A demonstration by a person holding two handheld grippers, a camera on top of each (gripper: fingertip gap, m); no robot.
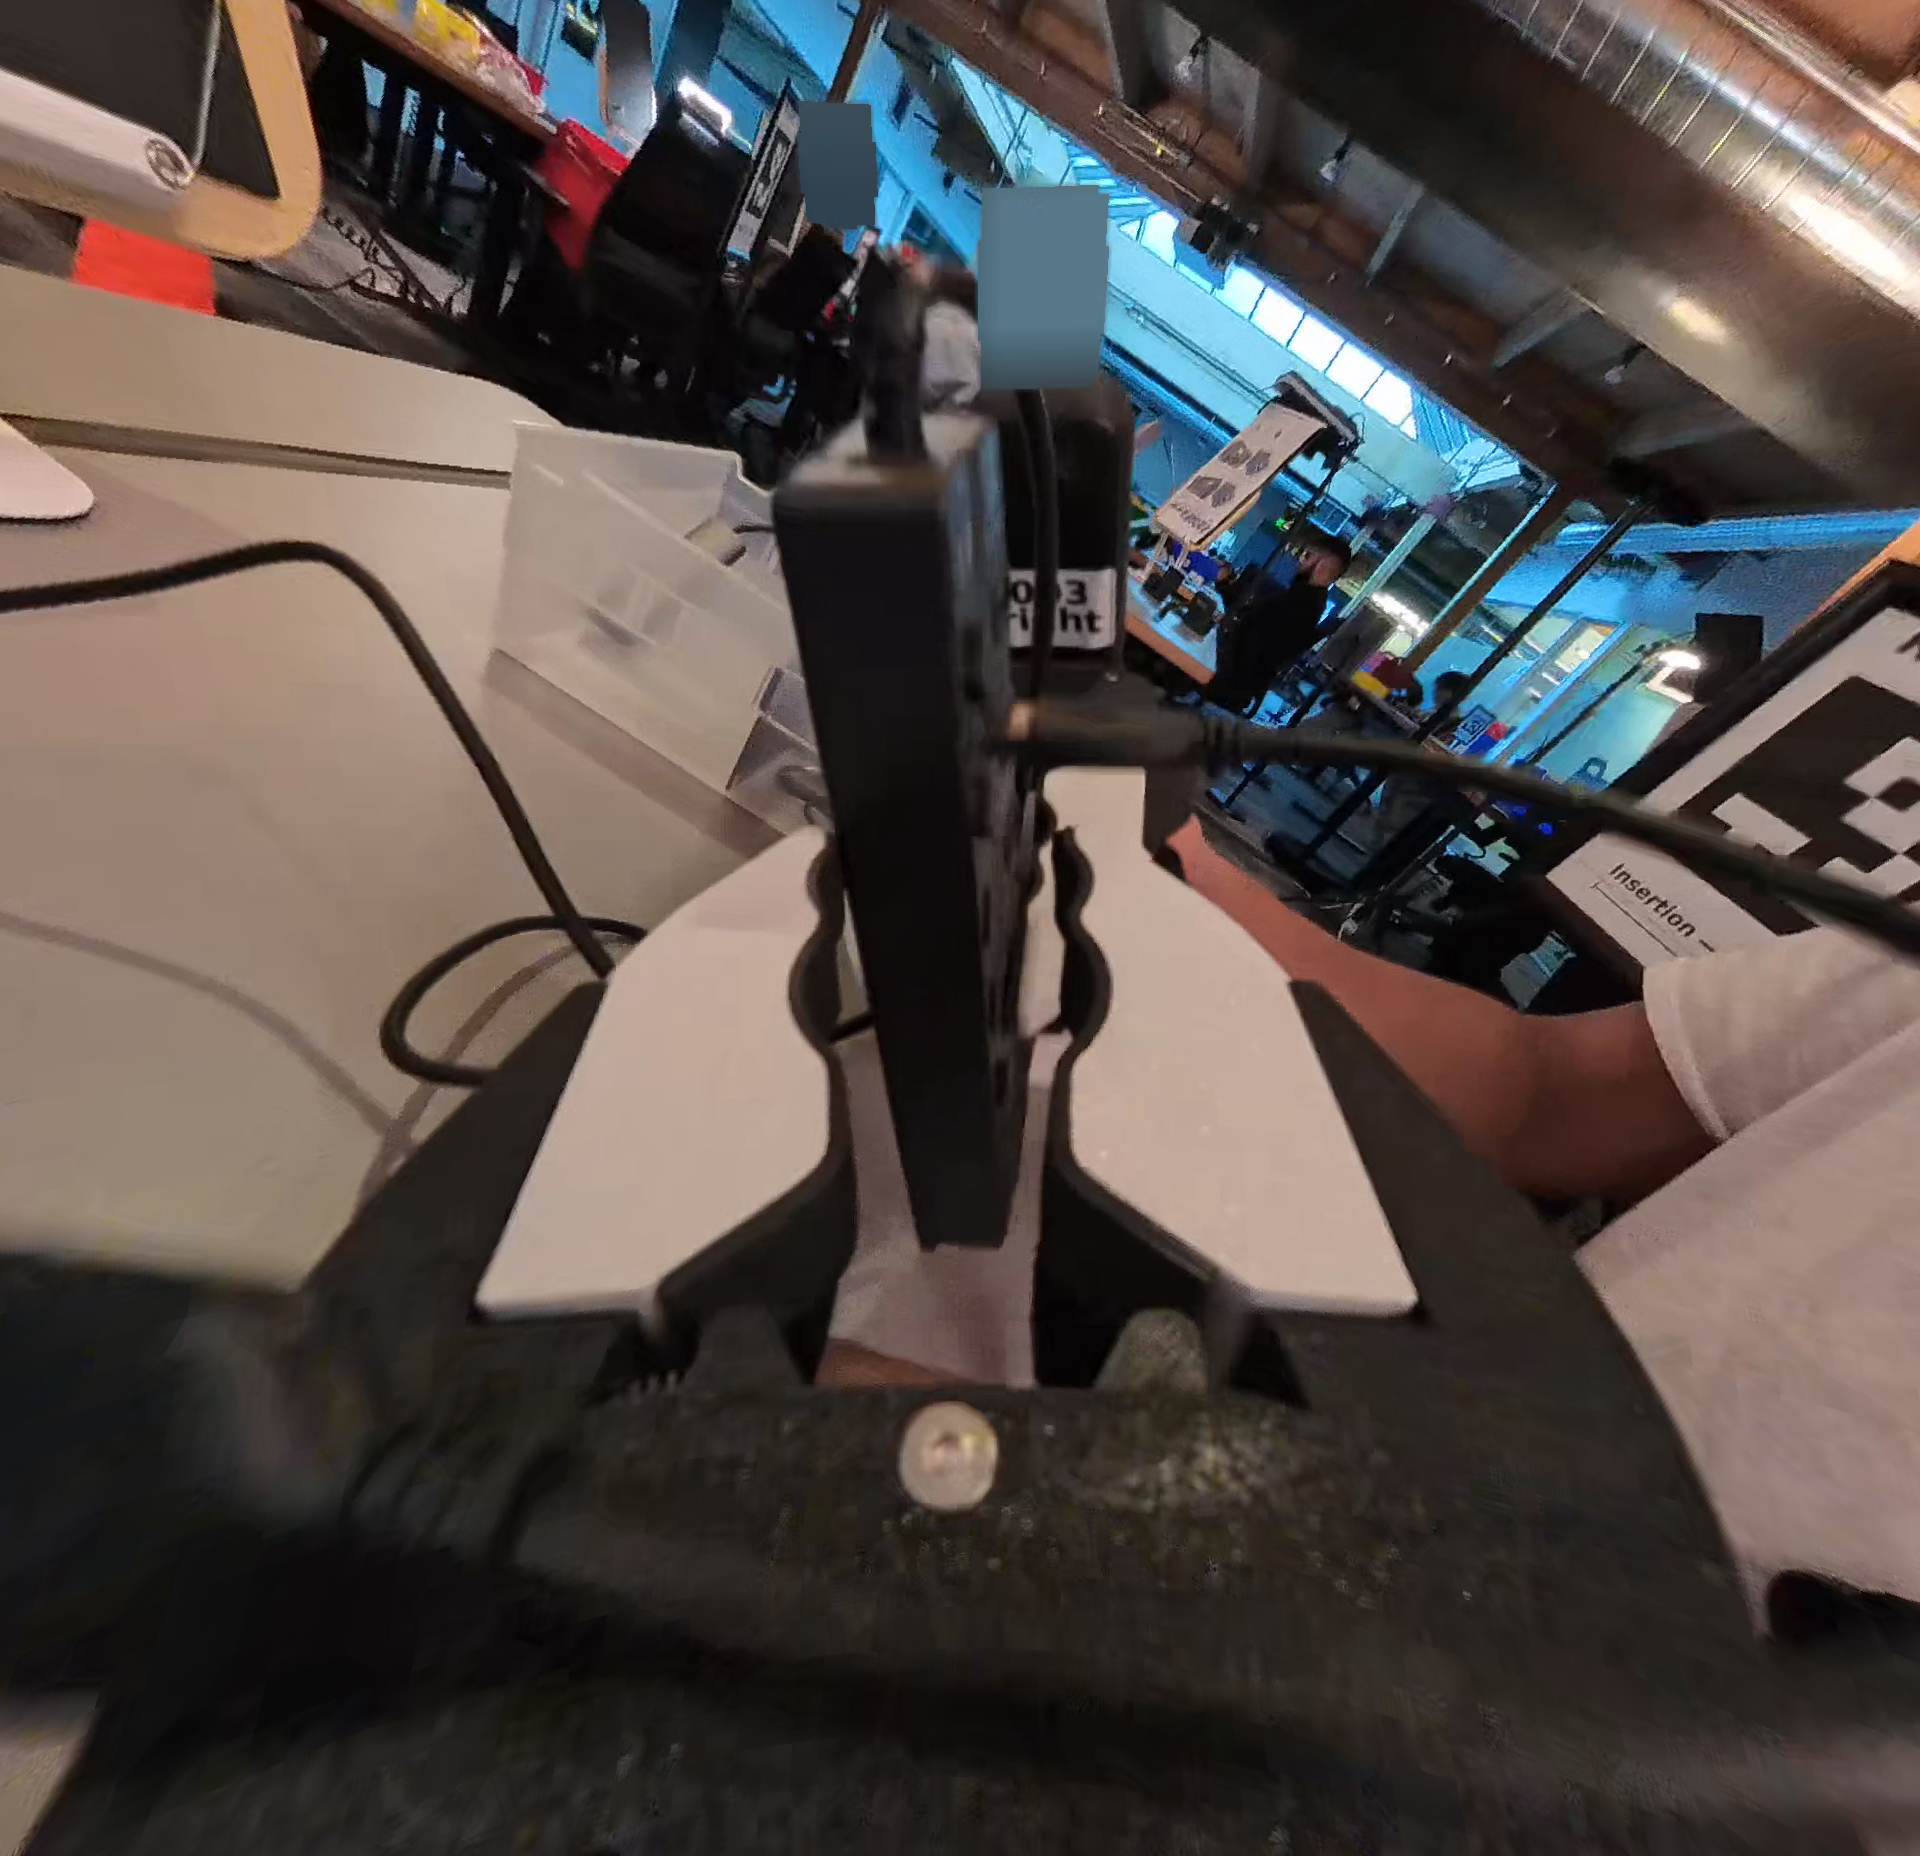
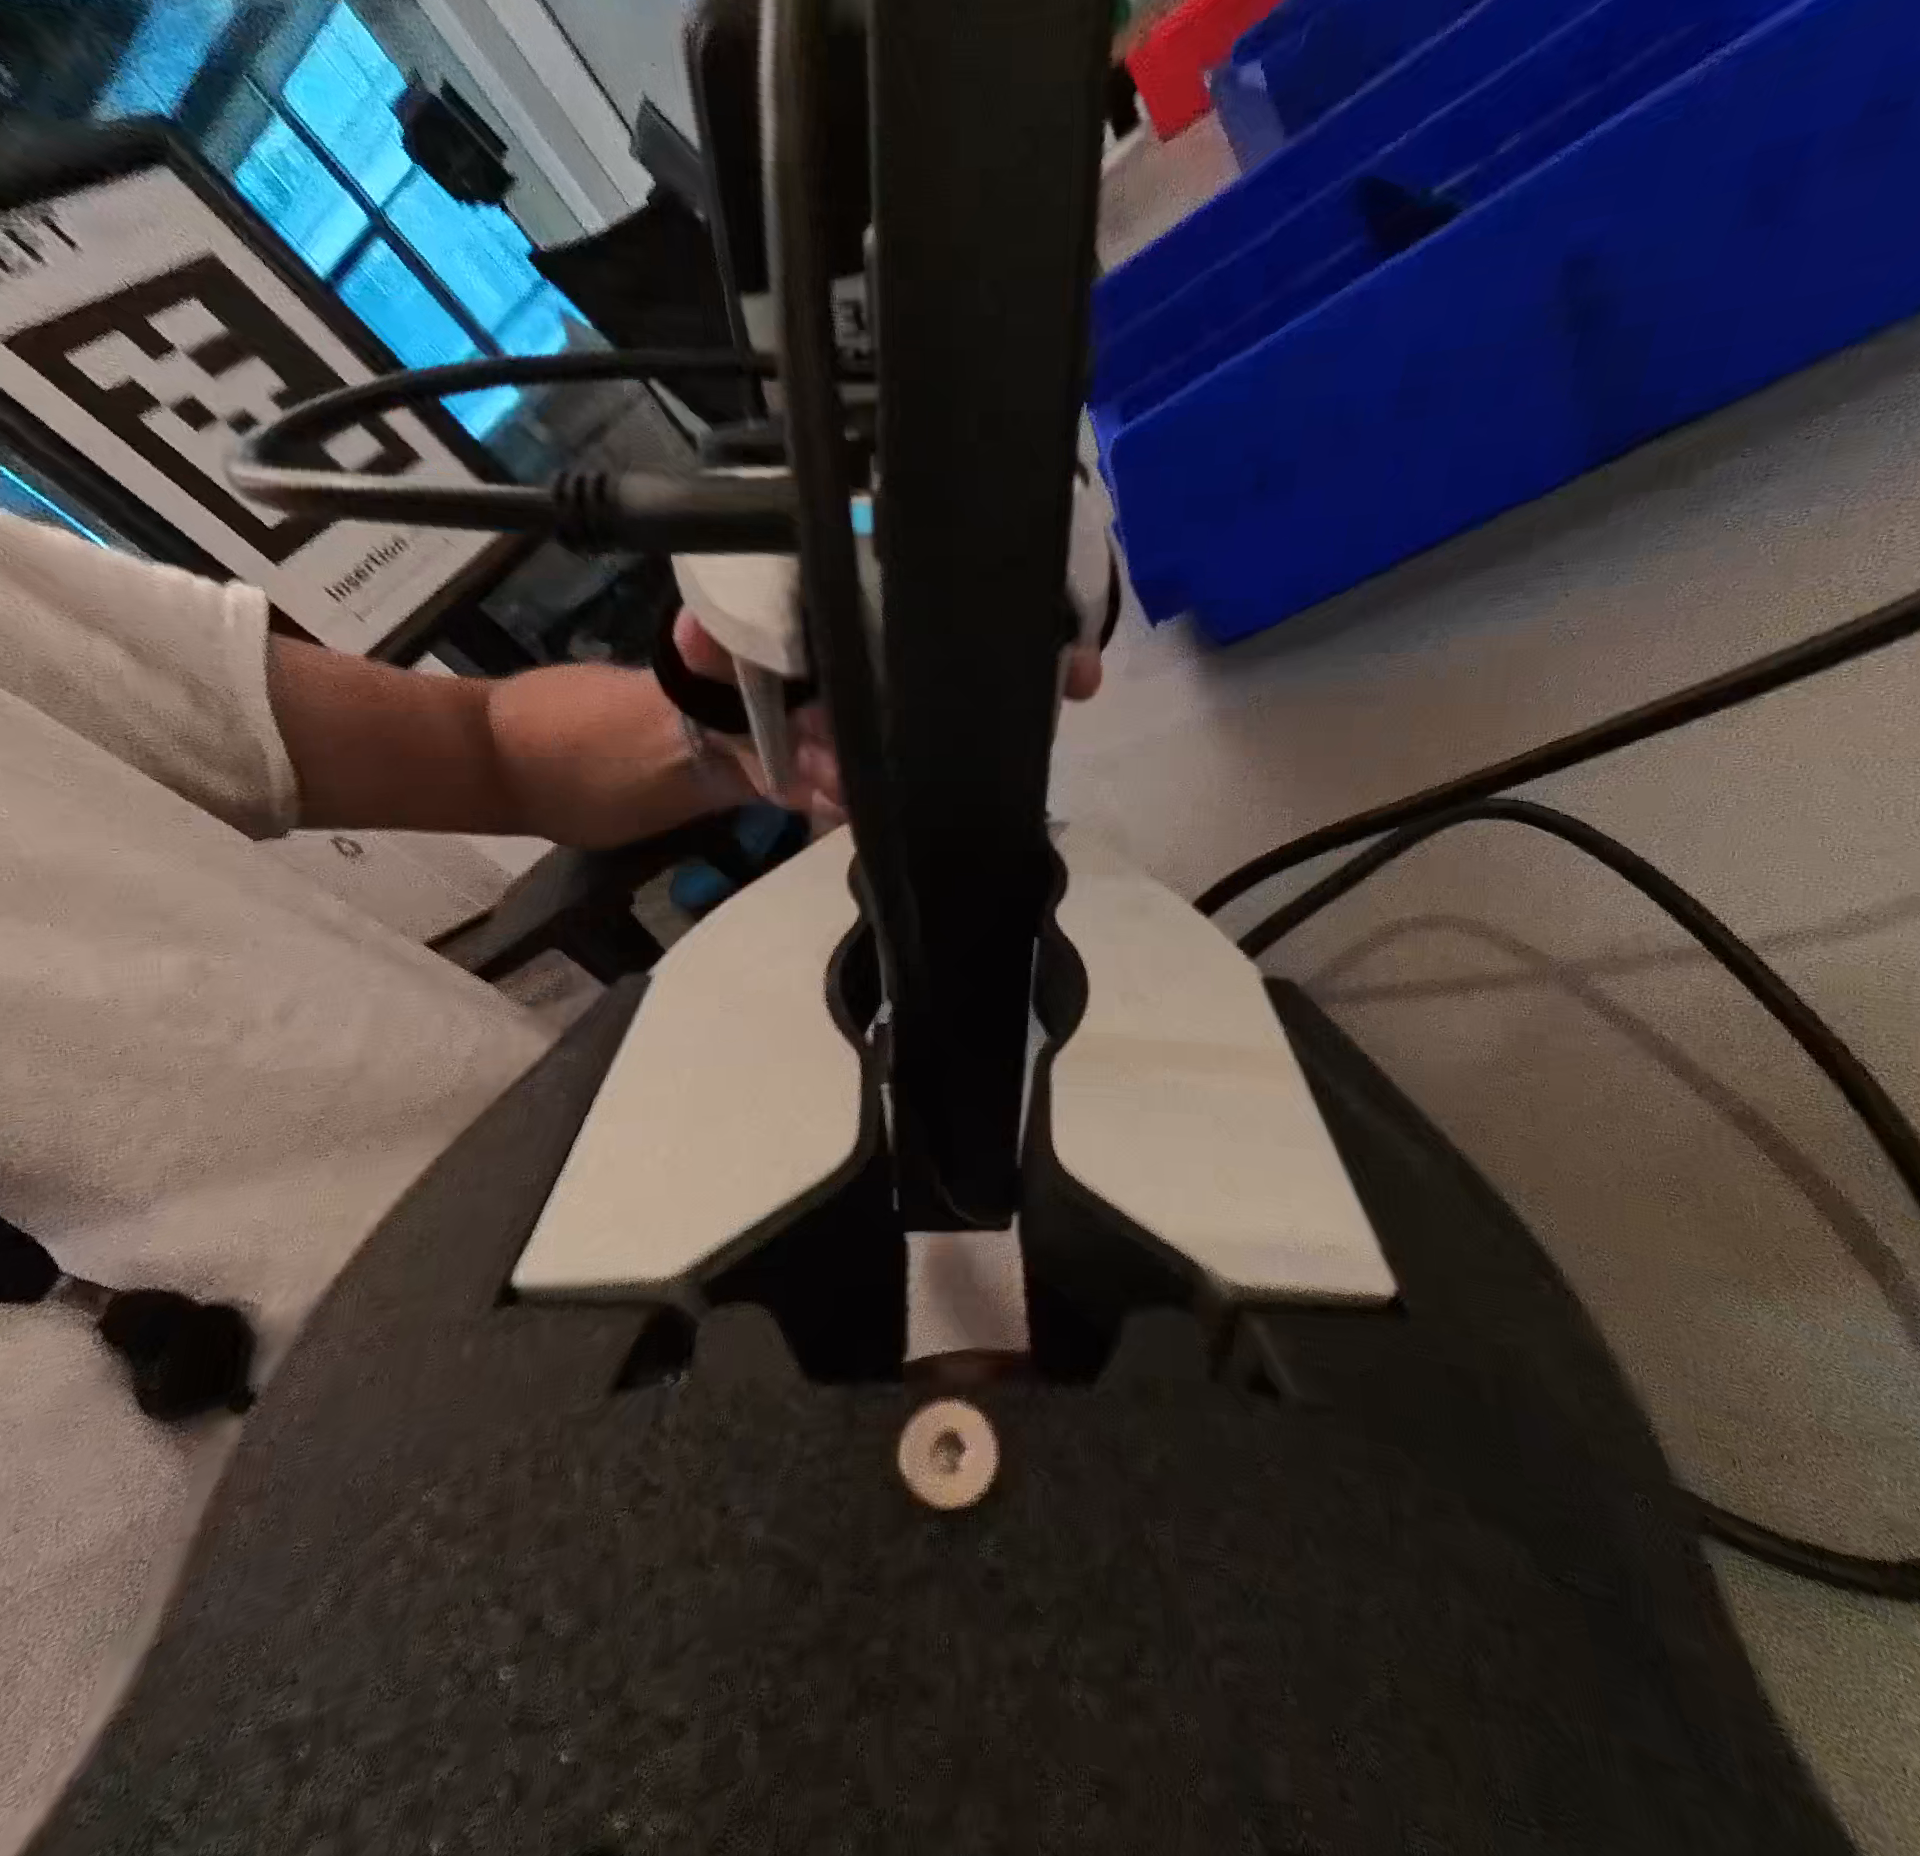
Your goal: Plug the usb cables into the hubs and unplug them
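You pinch one black hub upright in your left gripper and another hub in your right gripper, likely steadying both around the plugged cable.

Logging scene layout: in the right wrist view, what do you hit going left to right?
White sleeve → marker board → plugged usb cable → black hub clamped in the right gripper → blue bins.
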